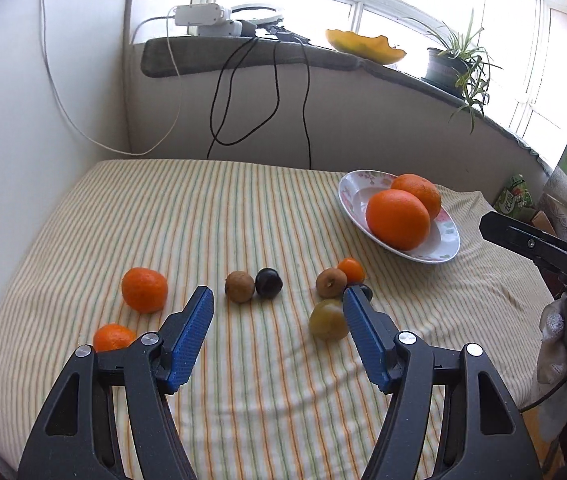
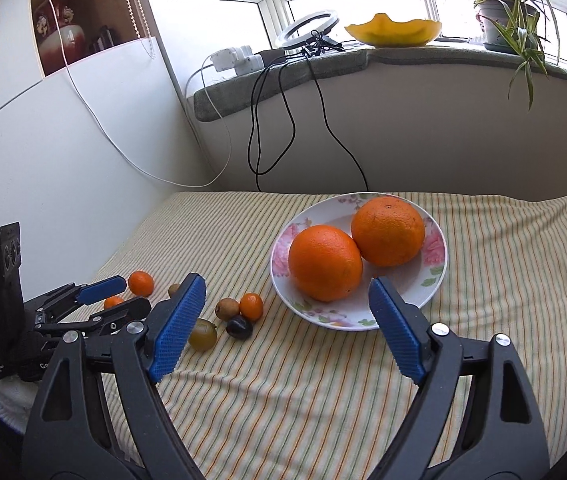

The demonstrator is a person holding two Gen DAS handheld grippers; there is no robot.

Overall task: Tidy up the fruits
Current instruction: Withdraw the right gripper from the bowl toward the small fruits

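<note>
A floral plate (image 1: 445, 242) (image 2: 435, 276) holds two big oranges (image 1: 397, 218) (image 2: 325, 262) on the striped cloth. Loose fruit lies left of it: two mandarins (image 1: 144, 289), a kiwi (image 1: 239, 286), a dark plum (image 1: 268, 283), a second kiwi (image 1: 330, 283), a small orange fruit (image 1: 351, 270) and a green plum (image 1: 327, 319) (image 2: 202, 334). My left gripper (image 1: 277, 300) is open and empty, hovering in front of the loose fruit. My right gripper (image 2: 287, 286) is open and empty, just in front of the plate.
The table is covered by a striped cloth (image 1: 243, 208). Behind it a windowsill (image 2: 323, 64) carries a power strip, a ring light, a yellow dish and a potted plant (image 2: 511, 8). Cables (image 2: 267, 120) hang down the wall behind the table.
</note>
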